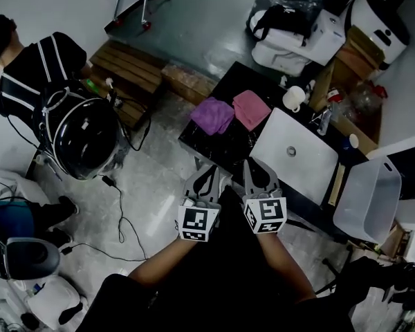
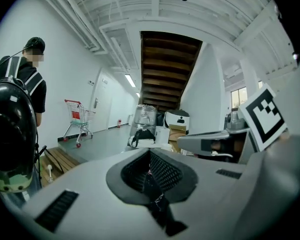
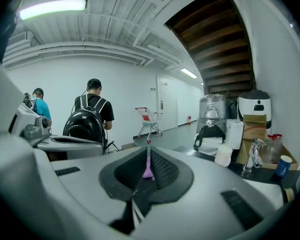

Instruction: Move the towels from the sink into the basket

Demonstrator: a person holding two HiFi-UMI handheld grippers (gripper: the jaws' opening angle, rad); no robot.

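A purple towel point(image 1: 212, 115) and a pink towel point(image 1: 252, 108) lie crumpled side by side on the black counter point(image 1: 214, 147), left of the white sink point(image 1: 311, 168), which has nothing in it. A pale plastic basket point(image 1: 370, 199) stands right of the sink. My left gripper point(image 1: 206, 176) and right gripper point(image 1: 258, 169) are held close together in front of the counter, short of the towels, both pointing at it. Each is shut with nothing held. In the left gripper view the left gripper point(image 2: 150, 156) shows its jaws meeting. The right gripper point(image 3: 148, 154) shows only a thin slit, with a pink sliver visible through it.
A person in black point(image 1: 34, 68) stands at the left beside a round black dome point(image 1: 83, 137). A wooden pallet point(image 1: 128, 71) and floor cables point(image 1: 121, 213) lie left of the counter. A white mug point(image 1: 294, 97) and a faucet point(image 1: 324, 120) sit behind the sink.
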